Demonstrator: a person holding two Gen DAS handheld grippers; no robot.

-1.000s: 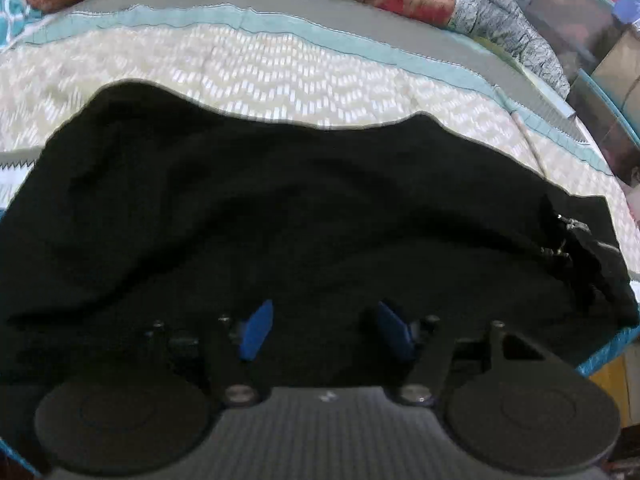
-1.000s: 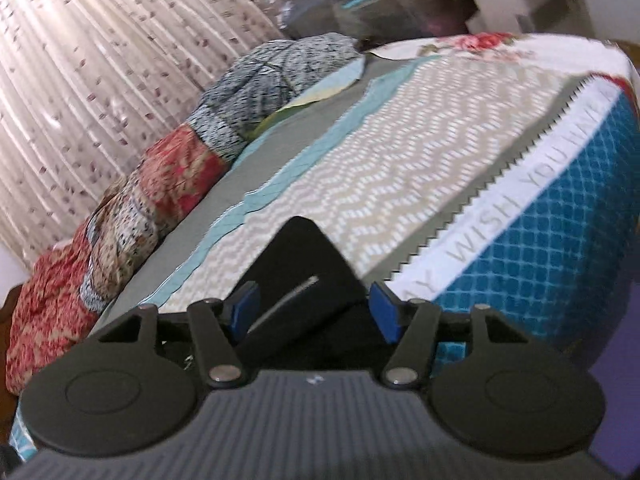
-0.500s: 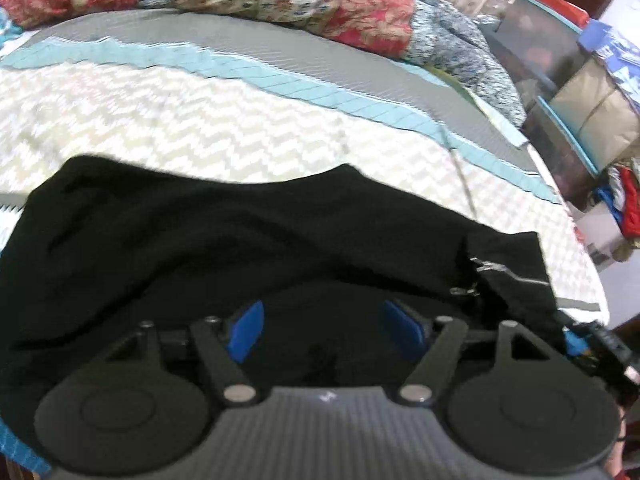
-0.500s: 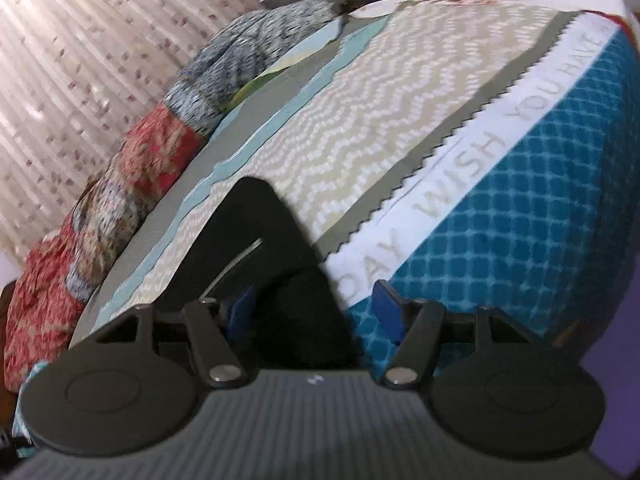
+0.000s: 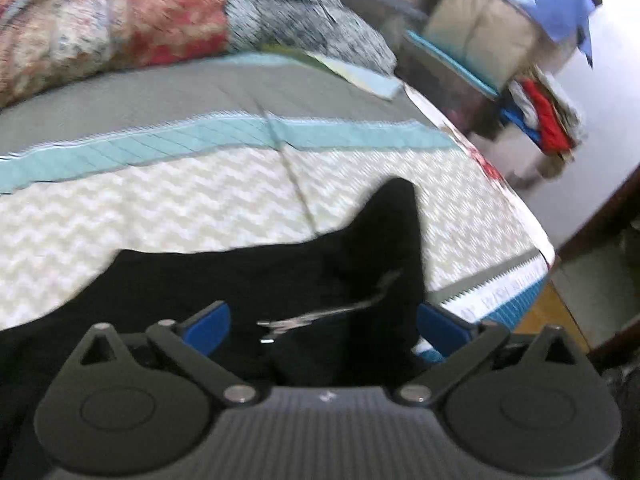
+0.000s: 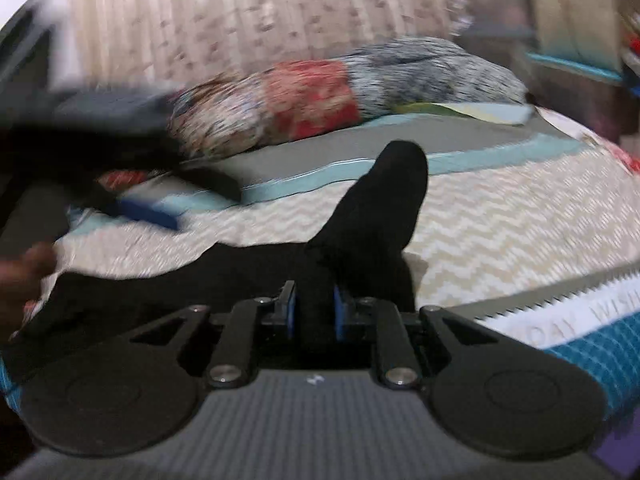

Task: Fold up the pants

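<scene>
A: Pants (image 5: 248,280) — black, spread on the bed (image 5: 200,208), over the zigzag cover near its front edge.

B: And against the left gripper (image 5: 322,326)?

A: Right under it and ahead; blue fingers (image 5: 208,326) set wide apart, cloth lying between them, not pinched. Silver zip or cord glinting there (too blurred to name).

B: Right gripper (image 6: 313,314)?

A: Pressed together on a fold of the pants (image 6: 360,240); black peak of cloth standing up just past the tips, rest trailing off to the left across the cover.

B: Anything else near?

A: Patchwork quilt (image 6: 320,96) rolled along the far side of the bed (image 6: 500,224), well apart from the pants. Left gripper (image 6: 132,200) blurred at far left of the right view, above the cloth. Curtain (image 6: 240,12) behind.
</scene>
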